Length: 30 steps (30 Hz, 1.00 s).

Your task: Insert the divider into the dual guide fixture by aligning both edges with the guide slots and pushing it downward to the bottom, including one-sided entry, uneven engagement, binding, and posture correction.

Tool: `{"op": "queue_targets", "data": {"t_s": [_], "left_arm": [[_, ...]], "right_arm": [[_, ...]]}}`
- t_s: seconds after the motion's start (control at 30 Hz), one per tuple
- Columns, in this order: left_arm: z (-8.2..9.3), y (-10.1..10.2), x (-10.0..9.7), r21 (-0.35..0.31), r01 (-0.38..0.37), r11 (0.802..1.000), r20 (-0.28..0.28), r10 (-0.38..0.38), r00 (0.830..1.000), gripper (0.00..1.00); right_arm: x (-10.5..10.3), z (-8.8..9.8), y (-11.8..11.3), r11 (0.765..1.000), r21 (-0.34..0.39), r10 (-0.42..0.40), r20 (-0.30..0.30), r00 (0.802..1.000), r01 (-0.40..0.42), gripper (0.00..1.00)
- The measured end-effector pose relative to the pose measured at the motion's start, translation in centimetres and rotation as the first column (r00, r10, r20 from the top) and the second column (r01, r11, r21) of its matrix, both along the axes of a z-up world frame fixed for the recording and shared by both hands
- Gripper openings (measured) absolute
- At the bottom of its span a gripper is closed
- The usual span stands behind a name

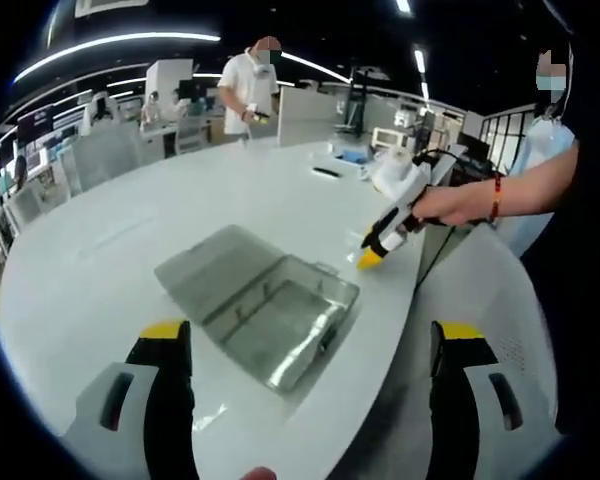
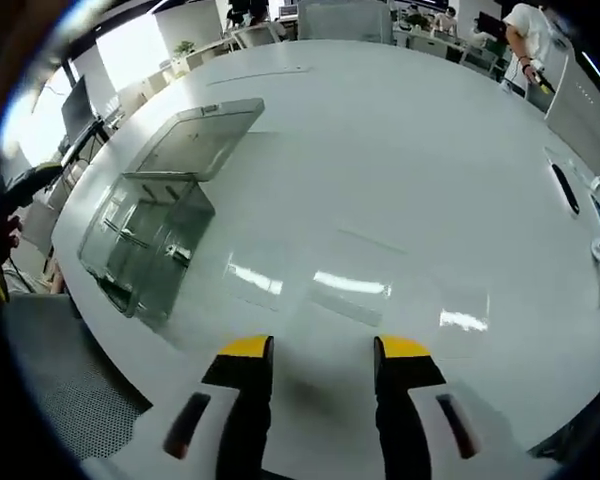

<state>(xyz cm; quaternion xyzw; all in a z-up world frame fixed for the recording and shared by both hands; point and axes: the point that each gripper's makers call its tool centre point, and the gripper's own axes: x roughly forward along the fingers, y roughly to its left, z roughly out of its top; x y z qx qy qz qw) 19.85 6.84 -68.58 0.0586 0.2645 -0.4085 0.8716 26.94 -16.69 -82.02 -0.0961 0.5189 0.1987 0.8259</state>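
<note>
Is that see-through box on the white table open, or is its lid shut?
Open. The clear box has its lid swung back flat on the table beside it; the right gripper view shows the same, and neither gripper touches it.

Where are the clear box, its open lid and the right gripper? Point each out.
clear box [image 1: 280,325]: left gripper view, its floor.
open lid [image 1: 215,262]: left gripper view, the flat panel.
right gripper [image 1: 368,259]: left gripper view, its yellow tips.
</note>
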Motion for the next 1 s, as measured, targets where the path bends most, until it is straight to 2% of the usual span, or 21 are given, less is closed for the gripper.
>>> {"op": "queue_targets", "data": {"t_s": [0.17,0.3,0.53,1.0], "left_arm": [[-0.12,0.15,-0.01,0.001,-0.002,1.000,-0.004,0.002,1.000,0.98],[-0.11,0.11,0.00,-0.005,-0.003,1.000,-0.003,0.003,1.000,0.98],[-0.28,-0.11,-0.05,-0.005,0.003,1.000,-0.009,-0.003,1.000,0.97],[-0.27,-0.77,-0.01,-0.008,0.015,1.000,-0.012,-0.015,1.000,0.97]], "right_arm": [[0.05,-0.19,-0.08,0.998,-0.058,0.011,0.007,1.000,-0.011,0.35],[0.09,-0.09,-0.28,0.998,-0.055,-0.020,0.003,1.000,0.020,0.34],[0.16,-0.11,-0.58,0.998,-0.055,-0.019,0.003,1.000,0.020,0.30],[-0.06,0.09,-0.89,0.999,-0.017,-0.031,0.011,0.999,0.031,0.28]]}}
